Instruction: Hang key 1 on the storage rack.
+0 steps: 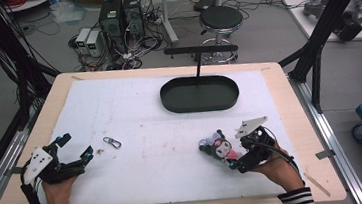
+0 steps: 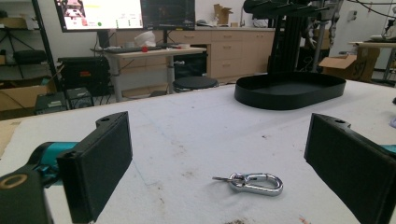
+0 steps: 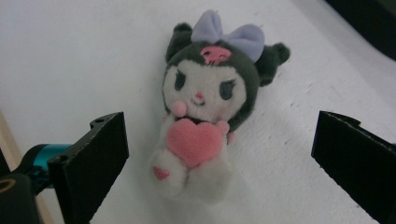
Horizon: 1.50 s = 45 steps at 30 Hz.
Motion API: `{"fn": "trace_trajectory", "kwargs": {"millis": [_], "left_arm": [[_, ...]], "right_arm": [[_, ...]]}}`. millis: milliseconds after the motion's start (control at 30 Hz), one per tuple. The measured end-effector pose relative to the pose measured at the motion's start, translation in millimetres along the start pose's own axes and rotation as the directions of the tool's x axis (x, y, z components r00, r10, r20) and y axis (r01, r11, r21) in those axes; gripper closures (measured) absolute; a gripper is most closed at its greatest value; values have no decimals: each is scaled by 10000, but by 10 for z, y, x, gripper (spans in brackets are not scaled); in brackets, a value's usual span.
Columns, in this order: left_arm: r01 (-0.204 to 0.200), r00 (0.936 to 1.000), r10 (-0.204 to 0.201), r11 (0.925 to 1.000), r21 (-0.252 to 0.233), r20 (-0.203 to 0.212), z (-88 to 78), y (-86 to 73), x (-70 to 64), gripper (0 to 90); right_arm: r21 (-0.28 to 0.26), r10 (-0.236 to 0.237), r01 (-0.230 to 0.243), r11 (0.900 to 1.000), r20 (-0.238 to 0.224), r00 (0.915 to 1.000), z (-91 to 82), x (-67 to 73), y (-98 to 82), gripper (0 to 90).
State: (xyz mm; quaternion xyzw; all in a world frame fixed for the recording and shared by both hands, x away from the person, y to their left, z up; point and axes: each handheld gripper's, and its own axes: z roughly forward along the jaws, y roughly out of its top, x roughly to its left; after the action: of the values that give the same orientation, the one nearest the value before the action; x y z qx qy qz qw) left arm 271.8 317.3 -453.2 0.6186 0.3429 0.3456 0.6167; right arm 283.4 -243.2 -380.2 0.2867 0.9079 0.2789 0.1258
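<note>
So far nothing has been picked up, and the work looks like it is only starting. The little plush toy [image 3: 201, 112] lies flat on its back on the white mat [image 1: 144, 110], near the right side of the table [image 1: 289, 101]. It has a purple bow on its head and hugs a pink heart. The right gripper [image 1: 239, 156] is just beside it and points at it. Its jaws are spread wide, one on each side of the toy, and they do not touch it. The toy sits right in the gap between them, a bit farther out than the tips. I think the next job is to slide in a little more and close on the soft body. The left gripper [image 1: 75, 150] rests at the left side of the mat with its jaws wide too, holding nothing. A small silver clip [image 2: 254, 182] lies on the mat just in front of it, between the jaws but apart from them. The black oval tray [image 1: 199, 94] at the far side has nothing in it, so I guess the toy and the clip may go there.
</note>
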Motion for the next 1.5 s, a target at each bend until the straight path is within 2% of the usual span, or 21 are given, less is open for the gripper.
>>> {"fn": "trace_trajectory", "kwargs": {"millis": [267,400,667,967,1000,1067,1200,1367,1433,1500], "left_arm": [[-77,10000,77,10000,38,0,-1,1,-2,80],[-58,10000,58,10000,32,8,-1,1,-1,81],[-60,10000,59,10000,29,16,-2,1,0,81],[-41,10000,41,10000,26,12,-1,1,-1,81],[-42,10000,42,10000,28,12,-1,1,-1,81],[-40,10000,40,10000,24,14,-1,1,-1,81],[-33,10000,33,10000,23,5,-1,1,-1,81],[-39,10000,39,10000,27,13,-1,1,-1,81],[-37,10000,37,10000,22,14,-1,1,-1,81],[-35,10000,35,10000,13,9,0,0,-2,81]], "right_arm": [[677,-12,8,9977,54,10000,105,53,8,32],[744,159,-160,9971,24,9999,147,54,-10,32],[1213,106,-102,9926,-23,9999,232,71,3,48],[1537,354,-316,9876,-226,9991,281,89,13,65],[1575,368,-323,9870,-255,9990,286,93,13,87],[1692,184,-113,9855,-403,9990,285,99,17,187],[1673,251,-158,9858,-532,9983,285,108,21,236],[1646,547,-454,9853,-525,9971,286,83,16,307],[1714,778,-687,9828,-468,9959,280,68,13,375],[1847,928,-834,9793,-428,9948,287,54,7,400]]}}
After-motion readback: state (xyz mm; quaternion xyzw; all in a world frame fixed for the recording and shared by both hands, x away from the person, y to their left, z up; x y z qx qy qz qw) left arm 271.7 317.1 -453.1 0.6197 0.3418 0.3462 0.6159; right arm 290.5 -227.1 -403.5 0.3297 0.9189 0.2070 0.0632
